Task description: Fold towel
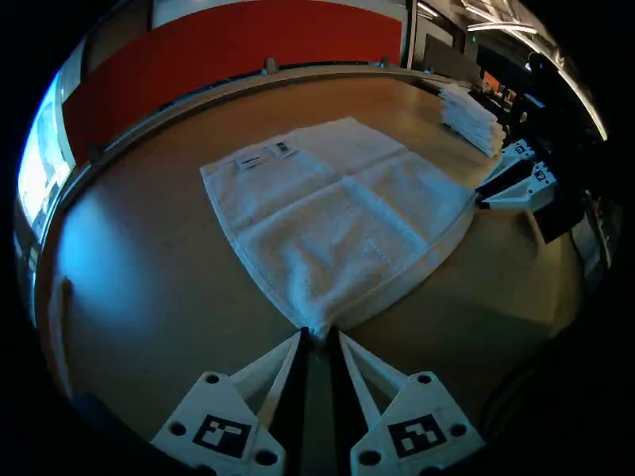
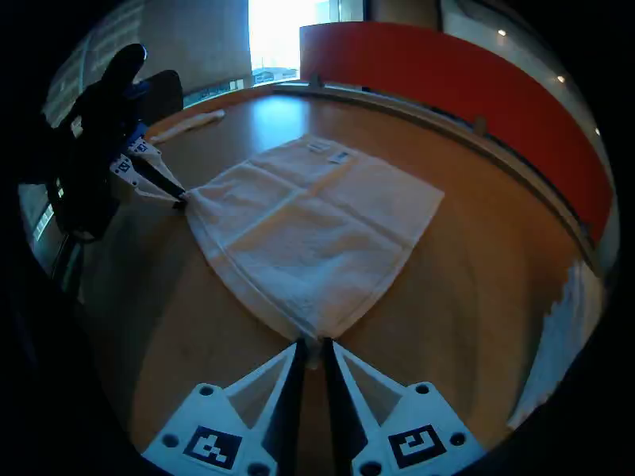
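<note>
A white towel [image 1: 341, 214] lies spread on the brown table [image 1: 159, 270], its labels at the far corner. My left gripper [image 1: 321, 336] is shut on the towel's near corner. In the right gripper view the same towel [image 2: 309, 230] lies ahead, and my right gripper [image 2: 313, 346] is shut on its own near corner. Each view shows the other gripper farther off, pinching the neighbouring corner: the right gripper [image 1: 481, 198] at the right edge of the left gripper view, the left gripper [image 2: 181, 198] at the left of the right gripper view, held by a dark-sleeved hand.
A stack of folded white towels [image 1: 474, 119] sits at the table's far right; it appears as a white edge [image 2: 556, 349] in the right gripper view. A red wall panel [image 1: 238, 55] runs behind the table's raised rim. Another white cloth [image 2: 190, 124] lies far left.
</note>
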Tool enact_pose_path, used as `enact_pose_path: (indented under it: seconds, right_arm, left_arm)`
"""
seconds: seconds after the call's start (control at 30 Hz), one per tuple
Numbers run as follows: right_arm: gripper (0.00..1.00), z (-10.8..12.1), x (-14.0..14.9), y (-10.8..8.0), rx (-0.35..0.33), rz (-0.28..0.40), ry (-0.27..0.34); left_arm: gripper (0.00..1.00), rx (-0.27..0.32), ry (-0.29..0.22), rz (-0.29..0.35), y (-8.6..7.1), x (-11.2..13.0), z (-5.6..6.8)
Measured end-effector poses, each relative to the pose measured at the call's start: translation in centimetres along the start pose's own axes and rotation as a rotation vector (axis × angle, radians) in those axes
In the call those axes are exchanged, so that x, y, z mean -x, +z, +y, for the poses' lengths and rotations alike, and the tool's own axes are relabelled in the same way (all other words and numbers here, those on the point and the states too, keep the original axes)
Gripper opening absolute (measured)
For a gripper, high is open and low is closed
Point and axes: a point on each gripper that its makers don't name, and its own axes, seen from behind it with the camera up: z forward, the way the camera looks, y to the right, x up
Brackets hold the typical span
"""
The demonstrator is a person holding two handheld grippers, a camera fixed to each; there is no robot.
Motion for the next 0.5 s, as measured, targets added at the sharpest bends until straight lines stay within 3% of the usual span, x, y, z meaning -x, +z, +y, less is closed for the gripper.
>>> enact_pose_path:
  seconds: [0.5]
  right_arm:
    - [0.17, 0.6, -3.1, -3.0, 0.030, 0.050, -0.006]
  left_arm:
    - [0.17, -0.001, -0.023, 0.028, -2.7, -2.5, 0.1]
